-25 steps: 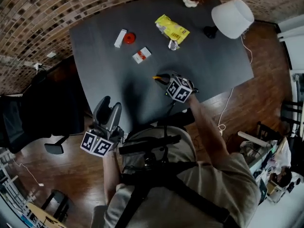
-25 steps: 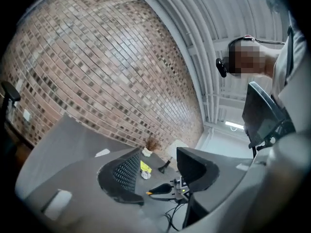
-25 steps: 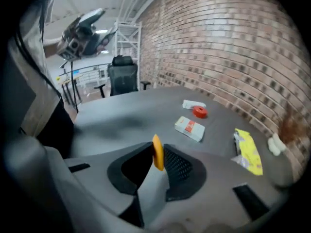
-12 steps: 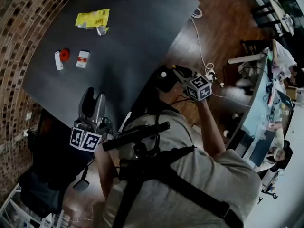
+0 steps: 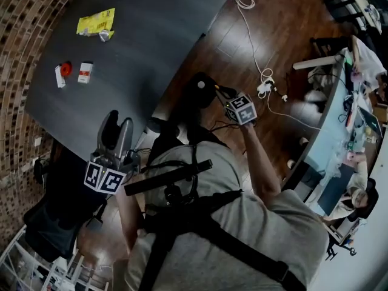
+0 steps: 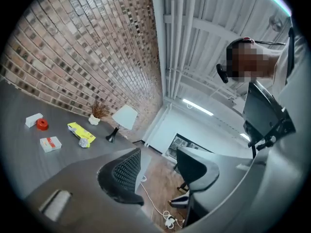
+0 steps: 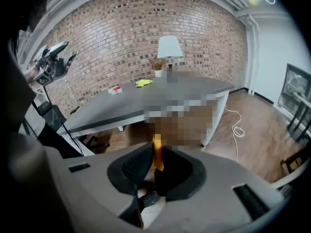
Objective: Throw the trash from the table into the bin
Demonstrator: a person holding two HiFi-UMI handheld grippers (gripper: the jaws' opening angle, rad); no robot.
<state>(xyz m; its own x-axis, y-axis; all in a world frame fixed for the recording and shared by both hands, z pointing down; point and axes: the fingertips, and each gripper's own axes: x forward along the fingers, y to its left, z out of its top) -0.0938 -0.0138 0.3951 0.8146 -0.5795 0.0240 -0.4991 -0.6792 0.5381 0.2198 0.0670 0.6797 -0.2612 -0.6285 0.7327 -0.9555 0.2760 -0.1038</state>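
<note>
Right gripper (image 5: 217,90) was off the table (image 5: 145,47), past its near edge, over wood floor (image 5: 254,35). Its jaws were pinched narrow on the orange scrap (image 7: 156,148), which stood thin between the pads. Left gripper (image 5: 117,121) was by the table's near edge, jaws slightly apart, nothing between.

Scrap judged light, limp, probably slick film; a firm mid-strip hold seems best or it may slip.

Yellow packet (image 5: 96,22), foil ball (image 5: 104,36) and small carton (image 5: 85,72) lay by the table's wall-side edge. Bin not identified.
</note>
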